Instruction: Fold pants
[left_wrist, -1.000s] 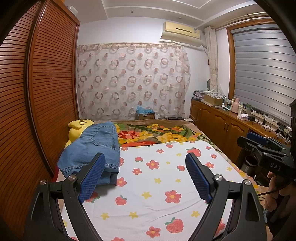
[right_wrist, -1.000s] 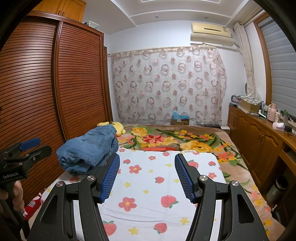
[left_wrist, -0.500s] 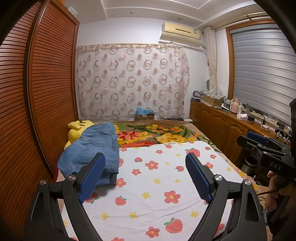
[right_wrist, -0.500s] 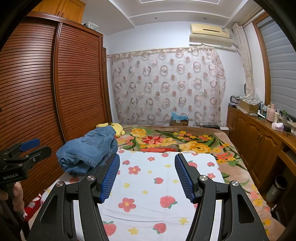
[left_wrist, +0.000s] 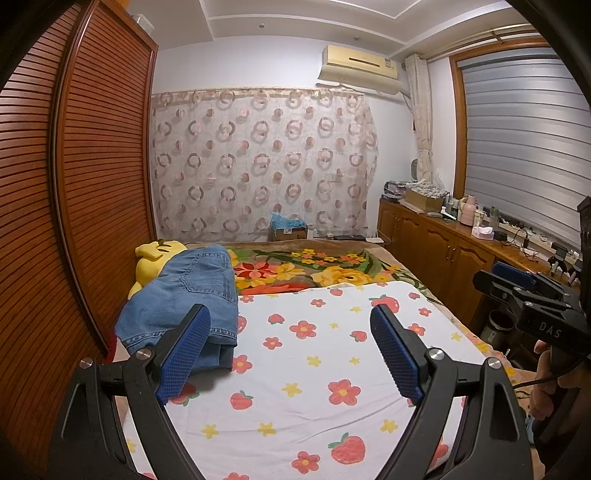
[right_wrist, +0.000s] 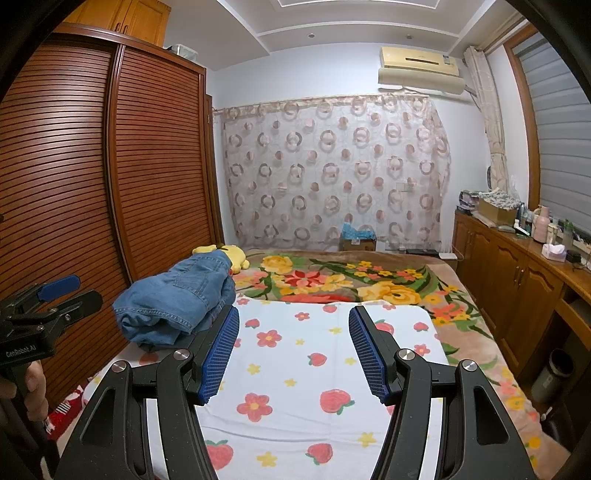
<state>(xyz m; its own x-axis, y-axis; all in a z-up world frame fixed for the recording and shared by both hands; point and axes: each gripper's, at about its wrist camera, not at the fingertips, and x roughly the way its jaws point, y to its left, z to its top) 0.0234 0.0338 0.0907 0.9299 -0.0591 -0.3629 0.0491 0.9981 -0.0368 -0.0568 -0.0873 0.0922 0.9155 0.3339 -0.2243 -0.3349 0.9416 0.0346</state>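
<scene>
blue denim pants (left_wrist: 184, 295) with pale stitching. white sheet (left_wrist: 314, 369) printed with red strawberries, red and yellow flowers. brown blanket (right_wrist: 369, 275) with big yellow, red and orange blooms, green leaves. yellow plush toy (left_wrist: 155, 258). pale curtain (right_wrist: 332, 177) dotted with brown rings. reddish-brown slatted wardrobe (left_wrist: 92, 166). blue textured pads (right_wrist: 221, 347) on black frames.

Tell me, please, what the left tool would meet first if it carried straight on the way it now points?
Probably the strawberry-print sheet: the open left tool aims over bare sheet, with the jeans off to its left side. Depth is hard to judge, so it might reach the floral blanket beyond instead.
</scene>
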